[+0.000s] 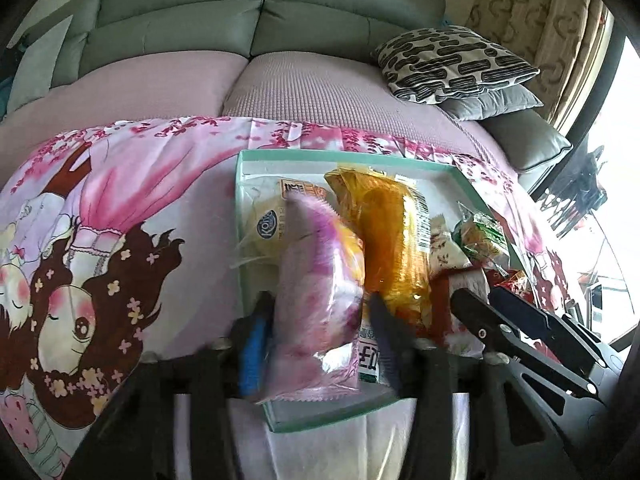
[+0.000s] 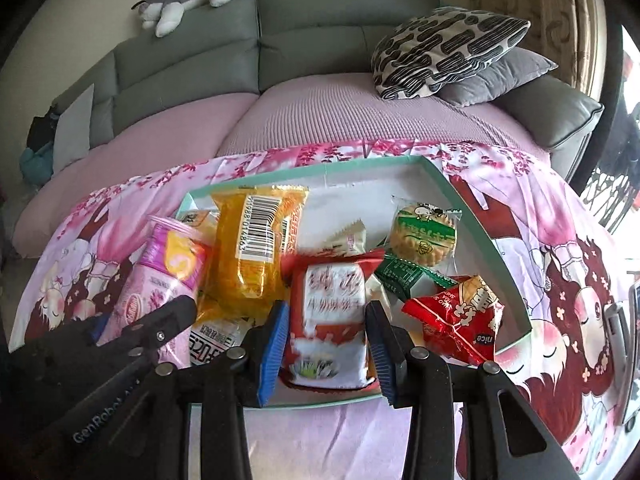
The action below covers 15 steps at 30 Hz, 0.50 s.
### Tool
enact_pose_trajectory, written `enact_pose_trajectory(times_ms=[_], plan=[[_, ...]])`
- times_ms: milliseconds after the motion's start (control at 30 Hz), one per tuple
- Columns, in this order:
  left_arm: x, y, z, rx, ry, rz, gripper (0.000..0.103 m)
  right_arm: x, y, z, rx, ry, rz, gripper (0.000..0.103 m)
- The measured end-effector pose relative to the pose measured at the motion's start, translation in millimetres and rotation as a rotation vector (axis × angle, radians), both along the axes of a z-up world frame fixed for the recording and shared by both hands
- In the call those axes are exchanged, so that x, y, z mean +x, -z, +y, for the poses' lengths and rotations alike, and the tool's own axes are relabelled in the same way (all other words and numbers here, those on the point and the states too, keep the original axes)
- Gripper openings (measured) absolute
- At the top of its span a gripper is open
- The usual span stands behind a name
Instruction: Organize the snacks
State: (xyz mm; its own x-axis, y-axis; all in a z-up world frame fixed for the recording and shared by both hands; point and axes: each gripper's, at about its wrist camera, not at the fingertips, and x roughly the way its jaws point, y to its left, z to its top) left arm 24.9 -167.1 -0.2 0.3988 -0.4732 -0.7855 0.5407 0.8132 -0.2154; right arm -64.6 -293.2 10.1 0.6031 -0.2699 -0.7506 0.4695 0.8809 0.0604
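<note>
— On the pink cloth (image 2: 520, 184), how far had the sorting got?

— Nearly done, I judged. Most snacks lay inside the teal box (image 2: 472, 208). The left gripper (image 1: 316, 320) pinched the pink packet (image 1: 316, 304) at the box's seven o'clock; the right gripper (image 2: 328, 340) clasped the red-and-white packet (image 2: 332, 320) at six. Those two remained to be settled.
</note>
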Motion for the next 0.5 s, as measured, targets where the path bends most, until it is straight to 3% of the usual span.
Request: enact_pose_trajectory(times_ms=[200, 300, 467, 500], plan=[[-1.0, -4.3, 10.2, -0.008, -0.036, 0.018, 0.064, -5.0, 3.1, -6.2, 0.027, 0.006, -0.004, 0.045], [-4.3, -11.0, 17.0, -0.015, -0.045, 0.006, 0.079, -8.1, 0.5, -5.7, 0.036, -0.004, -0.017, 0.056], [-12.7, -23.6, 31.1, 0.008, -0.098, -0.045, 0.090, -13.5, -4.2, -1.4, 0.031, -0.009, -0.016, 0.065], [-13.9, -24.9, 34.5, 0.015, -0.116, -0.058, 0.097, -15.1, -5.0, 0.2, 0.030, -0.011, -0.017, 0.072]])
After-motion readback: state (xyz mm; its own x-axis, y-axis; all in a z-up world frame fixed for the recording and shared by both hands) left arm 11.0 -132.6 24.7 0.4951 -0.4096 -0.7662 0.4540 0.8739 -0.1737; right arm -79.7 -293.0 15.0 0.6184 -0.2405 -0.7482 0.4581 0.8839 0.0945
